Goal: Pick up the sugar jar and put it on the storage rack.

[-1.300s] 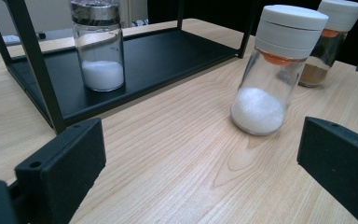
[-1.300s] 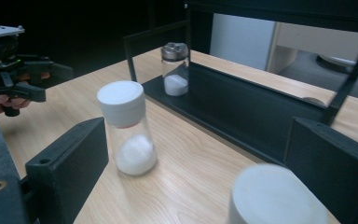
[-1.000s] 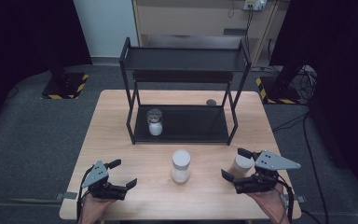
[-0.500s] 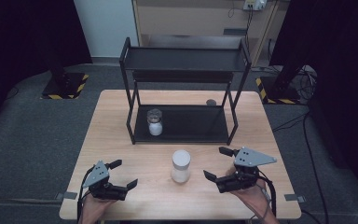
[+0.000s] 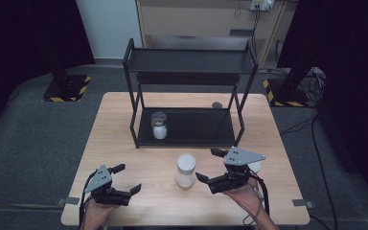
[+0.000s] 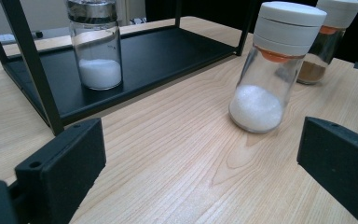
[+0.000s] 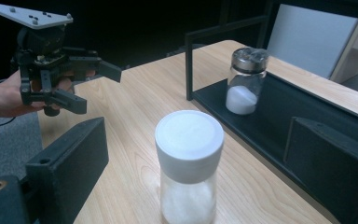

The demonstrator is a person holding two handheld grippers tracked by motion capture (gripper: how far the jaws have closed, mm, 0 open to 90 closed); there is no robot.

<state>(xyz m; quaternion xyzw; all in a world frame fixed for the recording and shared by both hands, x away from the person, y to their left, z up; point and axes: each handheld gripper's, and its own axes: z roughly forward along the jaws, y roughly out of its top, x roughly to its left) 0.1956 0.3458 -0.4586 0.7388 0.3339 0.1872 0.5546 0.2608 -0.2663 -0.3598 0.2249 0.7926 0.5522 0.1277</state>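
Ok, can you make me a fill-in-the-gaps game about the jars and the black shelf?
1. The white-capped jar stands on the ____.
2. The metal-capped jar stands on the rack's ____ shelf.
3. The right hand-held gripper has its jaws ____ beside the white-capped jar.
4. The powder in the third jar is ____.

Missing words: table; bottom; open; brown

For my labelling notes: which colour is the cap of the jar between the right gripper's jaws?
White; the cap shows best in the right gripper view.

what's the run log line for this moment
right gripper: open, beside white-capped jar | left gripper: open, idle | rack: one jar
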